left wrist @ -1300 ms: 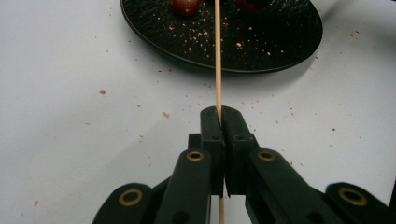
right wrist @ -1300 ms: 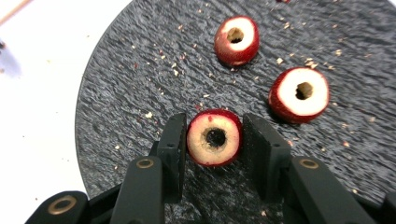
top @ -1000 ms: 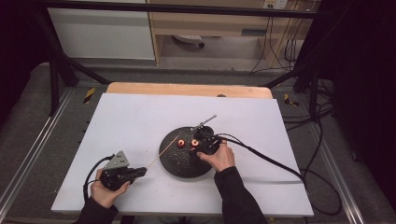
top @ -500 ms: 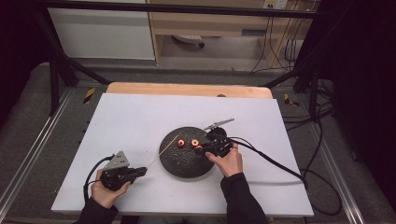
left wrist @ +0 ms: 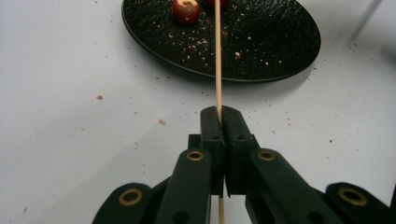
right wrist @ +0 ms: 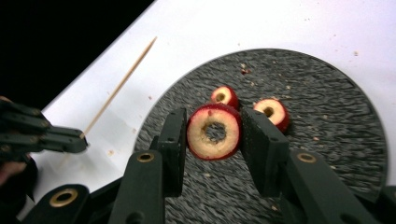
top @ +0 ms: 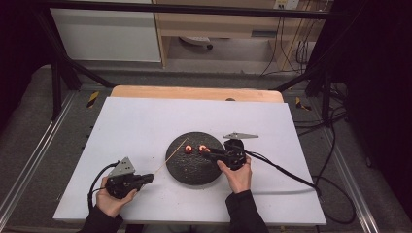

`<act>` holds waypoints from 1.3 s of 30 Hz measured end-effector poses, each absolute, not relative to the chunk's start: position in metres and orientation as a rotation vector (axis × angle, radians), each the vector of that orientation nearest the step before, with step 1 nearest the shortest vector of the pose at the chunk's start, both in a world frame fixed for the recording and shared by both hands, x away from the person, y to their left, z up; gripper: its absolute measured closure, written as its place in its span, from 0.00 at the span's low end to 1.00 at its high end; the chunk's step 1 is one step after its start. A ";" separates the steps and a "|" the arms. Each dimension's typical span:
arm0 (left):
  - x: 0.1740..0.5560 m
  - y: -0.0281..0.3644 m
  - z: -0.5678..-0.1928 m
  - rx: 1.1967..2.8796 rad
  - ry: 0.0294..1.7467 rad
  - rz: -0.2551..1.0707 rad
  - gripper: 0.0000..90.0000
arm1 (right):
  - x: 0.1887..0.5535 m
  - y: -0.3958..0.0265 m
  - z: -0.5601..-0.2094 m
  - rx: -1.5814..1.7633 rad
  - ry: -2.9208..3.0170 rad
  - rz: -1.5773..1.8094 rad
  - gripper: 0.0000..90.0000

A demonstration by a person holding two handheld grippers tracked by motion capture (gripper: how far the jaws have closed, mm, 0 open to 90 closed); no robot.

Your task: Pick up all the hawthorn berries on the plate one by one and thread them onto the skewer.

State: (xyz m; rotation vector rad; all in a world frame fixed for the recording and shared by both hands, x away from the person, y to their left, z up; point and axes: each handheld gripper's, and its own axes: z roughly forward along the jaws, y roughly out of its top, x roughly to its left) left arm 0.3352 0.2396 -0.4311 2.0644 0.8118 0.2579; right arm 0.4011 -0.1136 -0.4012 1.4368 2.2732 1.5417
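A black round plate [top: 194,170] lies mid-table with two cored red fruit pieces [top: 188,148] on it. My right gripper [top: 207,152] reaches over the plate from the right, shut on a third cored red fruit ring [right wrist: 214,131] that it holds just above the plate [right wrist: 327,121]. The two loose pieces [right wrist: 272,112] lie right behind the ring. My left gripper [top: 147,178] rests at the front left, shut on the lower end of a thin wooden skewer [top: 171,156]. The skewer [left wrist: 217,56] slants up over the plate's left rim [left wrist: 154,51], and its tip points toward the fruit.
Crumbs dot the white table top [top: 145,121] around the plate. A black cable [top: 286,170] trails from the right gripper across the table's right side. A wooden strip [top: 194,93] borders the far edge.
My right gripper has drawn back to the right over the plate and turned, with the fruit ring in its jaws. The left gripper and skewer have stayed put.
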 end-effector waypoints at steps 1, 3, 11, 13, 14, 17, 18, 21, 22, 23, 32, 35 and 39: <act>0.335 0.239 -0.431 2.058 0.817 0.259 0.98 | 0.401 -0.113 -0.403 1.441 2.255 1.568 0.69; 0.335 0.239 -0.431 2.048 0.821 0.252 0.98 | 0.400 -0.111 -0.407 1.452 2.221 1.608 0.69; 0.333 0.235 -0.431 2.017 0.846 0.256 0.98 | 0.400 -0.107 -0.413 1.489 2.059 1.763 0.69; 0.333 0.234 -0.430 2.007 0.849 0.260 0.98 | 0.400 -0.106 -0.412 1.492 2.017 1.799 0.69; 0.333 0.234 -0.430 2.003 0.852 0.263 0.98 | 0.400 -0.105 -0.412 1.491 1.997 1.818 0.69; 0.333 0.233 -0.429 1.984 0.864 0.267 0.98 | 0.400 -0.104 -0.412 1.501 1.924 1.874 0.70; 0.334 0.232 -0.429 1.979 0.868 0.264 0.98 | 0.400 -0.103 -0.411 1.509 1.901 1.893 0.70; 0.333 0.231 -0.427 1.966 0.870 0.270 0.98 | 0.401 -0.103 -0.410 1.509 1.832 1.941 0.70; 0.333 0.230 -0.426 1.960 0.871 0.272 0.98 | 0.401 -0.102 -0.410 1.509 1.811 1.958 0.70; 0.333 0.229 -0.426 1.957 0.872 0.273 0.98 | 0.402 -0.103 -0.409 1.515 1.794 1.970 0.70; 0.334 0.219 -0.422 1.944 0.875 0.282 0.98 | 0.406 -0.104 -0.403 1.529 1.656 2.070 0.70; 0.334 0.214 -0.421 1.940 0.874 0.282 0.98 | 0.408 -0.104 -0.402 1.546 1.622 2.093 0.70; 0.333 0.208 -0.421 1.938 0.871 0.280 0.98 | 0.410 -0.104 -0.401 1.553 1.567 2.132 0.70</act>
